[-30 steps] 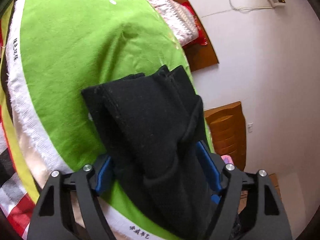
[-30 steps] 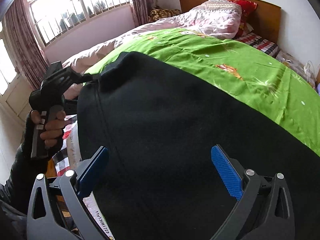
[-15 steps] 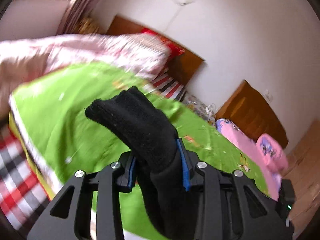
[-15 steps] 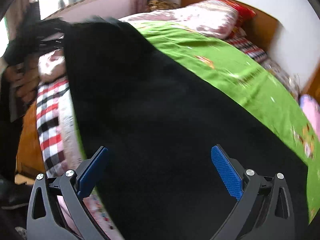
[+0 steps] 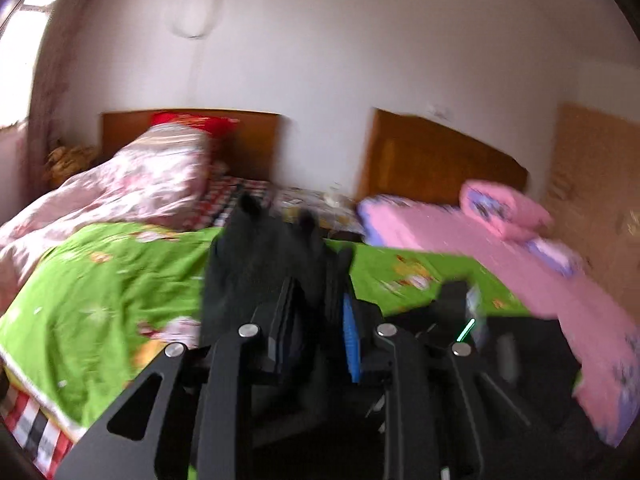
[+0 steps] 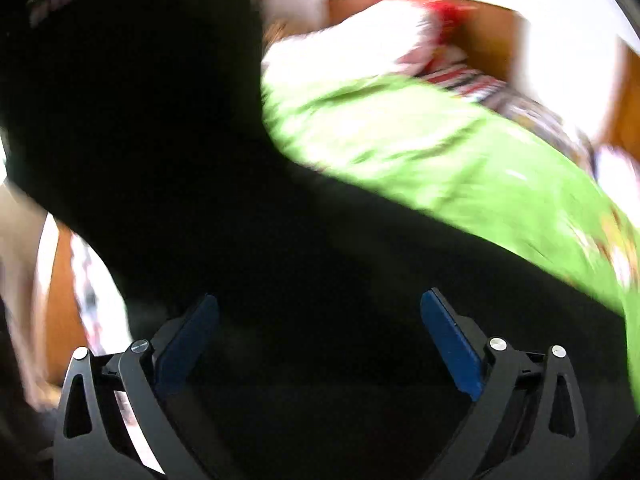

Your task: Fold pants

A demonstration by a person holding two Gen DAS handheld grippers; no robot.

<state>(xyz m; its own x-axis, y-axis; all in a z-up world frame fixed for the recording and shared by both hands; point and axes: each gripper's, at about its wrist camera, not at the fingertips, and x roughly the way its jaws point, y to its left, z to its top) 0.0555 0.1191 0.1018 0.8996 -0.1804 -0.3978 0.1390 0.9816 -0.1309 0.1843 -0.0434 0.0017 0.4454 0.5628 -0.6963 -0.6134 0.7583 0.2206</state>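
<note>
The black pants are clamped in my left gripper, whose jaws are shut on a bunched end that sticks up above the green bedsheet. In the right wrist view the pants fill the frame as a dark sheet over the green bedsheet. My right gripper is open, its blue pads wide apart over the black cloth, holding nothing. Both views are motion-blurred.
A pink floral quilt and red pillow lie at the wooden headboard. A second bed with pink bedding stands to the right. The other gripper's body shows low right.
My left gripper shut on the pants end and swung it up and toward the right, lifting the cloth. The right gripper stayed open over the pants as they were drawn across.
</note>
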